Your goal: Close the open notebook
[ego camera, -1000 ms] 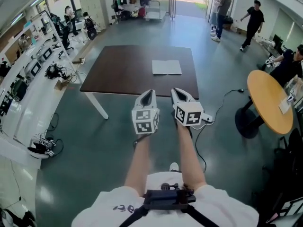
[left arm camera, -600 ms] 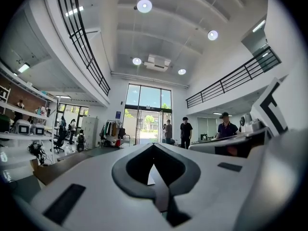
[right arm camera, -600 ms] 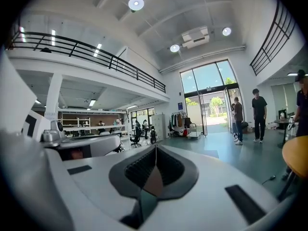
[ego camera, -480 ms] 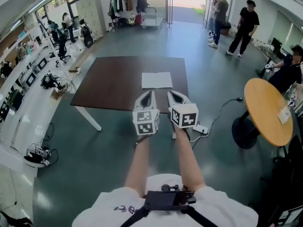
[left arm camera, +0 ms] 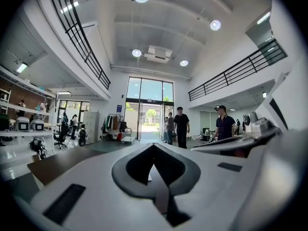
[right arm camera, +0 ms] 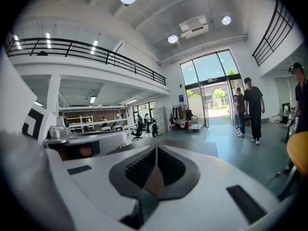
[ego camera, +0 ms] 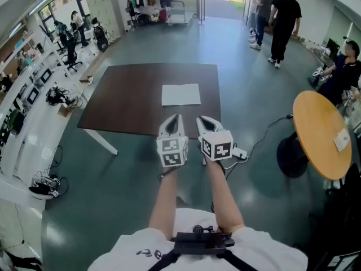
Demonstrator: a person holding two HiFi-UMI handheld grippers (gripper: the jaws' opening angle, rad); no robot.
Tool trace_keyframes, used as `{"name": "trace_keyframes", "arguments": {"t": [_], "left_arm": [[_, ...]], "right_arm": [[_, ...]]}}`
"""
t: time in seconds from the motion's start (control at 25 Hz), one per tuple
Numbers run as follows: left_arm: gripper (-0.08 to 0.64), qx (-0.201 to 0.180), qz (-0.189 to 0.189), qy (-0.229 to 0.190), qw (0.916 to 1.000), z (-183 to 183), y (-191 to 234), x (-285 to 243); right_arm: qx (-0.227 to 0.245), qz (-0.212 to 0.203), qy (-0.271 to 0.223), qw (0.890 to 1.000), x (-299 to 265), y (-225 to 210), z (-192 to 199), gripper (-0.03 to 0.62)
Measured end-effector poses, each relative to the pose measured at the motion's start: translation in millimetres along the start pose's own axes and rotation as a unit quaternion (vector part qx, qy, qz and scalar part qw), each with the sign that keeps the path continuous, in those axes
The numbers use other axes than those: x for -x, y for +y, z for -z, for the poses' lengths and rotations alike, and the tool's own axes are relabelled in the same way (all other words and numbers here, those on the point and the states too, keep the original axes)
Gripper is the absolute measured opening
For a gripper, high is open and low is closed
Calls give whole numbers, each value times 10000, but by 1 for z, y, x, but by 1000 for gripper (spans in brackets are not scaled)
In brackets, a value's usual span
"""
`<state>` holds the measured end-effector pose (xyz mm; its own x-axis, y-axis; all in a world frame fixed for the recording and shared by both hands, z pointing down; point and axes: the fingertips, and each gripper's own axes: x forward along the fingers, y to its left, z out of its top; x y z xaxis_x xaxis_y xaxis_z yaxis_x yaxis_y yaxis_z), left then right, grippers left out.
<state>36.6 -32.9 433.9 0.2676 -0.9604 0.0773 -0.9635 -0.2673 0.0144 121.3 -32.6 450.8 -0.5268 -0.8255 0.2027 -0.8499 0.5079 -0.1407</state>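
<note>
1. Both forearms reach straight forward, side by side (head view), with the left gripper and right gripper held close together and roughly level, over the near edge of the counter.
2. Each gripper's jaws are pressed together, and nothing is between them.
3. The open notebook lies flat on the counter ahead of both grippers, untouched.

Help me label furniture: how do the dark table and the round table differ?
The dark table is rectangular and brown; the round table is orange. The dark table has white legs, the round table a dark pedestal. The dark table bears the open notebook, the round table a small white item.
</note>
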Motion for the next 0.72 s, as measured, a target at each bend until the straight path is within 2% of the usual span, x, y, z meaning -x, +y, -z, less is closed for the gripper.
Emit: {"name": "trace_keyframes", "arguments": {"t": [0.36,0.72], "left_arm": [[3,40,199,86,9998,11,30,-80],[3,13,402,-172,9990,-29,95,-194]], "right_arm": [[-42,80,10,10000,-78,-32,-8,5],[86,351,-161,9992,-194,-70,-64,5]]}}
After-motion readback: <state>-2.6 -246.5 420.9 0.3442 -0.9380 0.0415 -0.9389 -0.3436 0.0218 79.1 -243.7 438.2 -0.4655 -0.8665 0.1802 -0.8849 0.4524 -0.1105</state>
